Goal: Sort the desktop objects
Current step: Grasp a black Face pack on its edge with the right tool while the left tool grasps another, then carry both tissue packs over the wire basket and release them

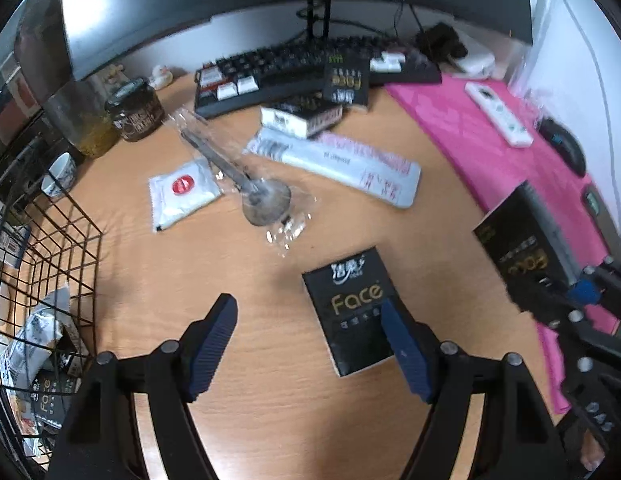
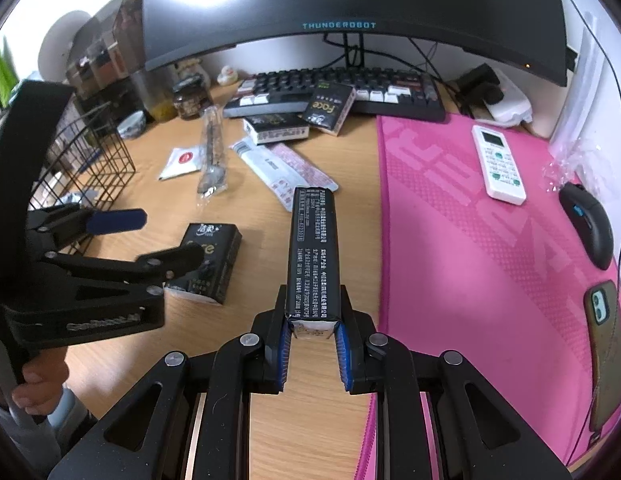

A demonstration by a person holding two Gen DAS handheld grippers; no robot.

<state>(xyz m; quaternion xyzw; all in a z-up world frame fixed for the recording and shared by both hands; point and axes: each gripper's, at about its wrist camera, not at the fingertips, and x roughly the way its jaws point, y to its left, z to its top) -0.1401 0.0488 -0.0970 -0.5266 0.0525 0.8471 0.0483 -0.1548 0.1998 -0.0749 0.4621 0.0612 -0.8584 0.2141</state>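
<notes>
Right gripper [image 2: 312, 350] angled steeply down toward the desk, jaws clamped on the near end of a black tissue pack [image 2: 310, 256]; both blue pads press its narrow sides. Held pack is clear of the wooden desk [image 2: 270, 432], long axis running straight out from the gripper toward the monitor [image 2: 350, 8], printed side face turned up, far end over the desk just beside the pink mat [image 2: 470, 240]. In the left wrist view the same pack shows at the right edge [image 1: 522, 240], gold lettering on its face, with the right gripper [image 1: 550, 300] below it. Left gripper [image 1: 306, 340] also pitched steeply down, jaws wide apart, nothing between the pads. Its right finger [image 1: 402, 348] overlaps the near right corner of a second black "Face" tissue pack [image 1: 358, 308]; cannot tell if it touches. That pack lies flat on the desk, long axis running away from the gripper, slightly tilted left at the far end. In the right wrist view a hand [image 2: 38, 384] grips the left tool's handle at lower left. Wire basket [image 1: 62, 264] stands at the left desk edge with packets inside. Beyond: bagged spoon [image 1: 246, 184], white sachet [image 1: 182, 192], long white-and-pink packet [image 1: 342, 164], two more black tissue packs [image 1: 346, 80] leaning against the keyboard [image 1: 294, 64].
</notes>
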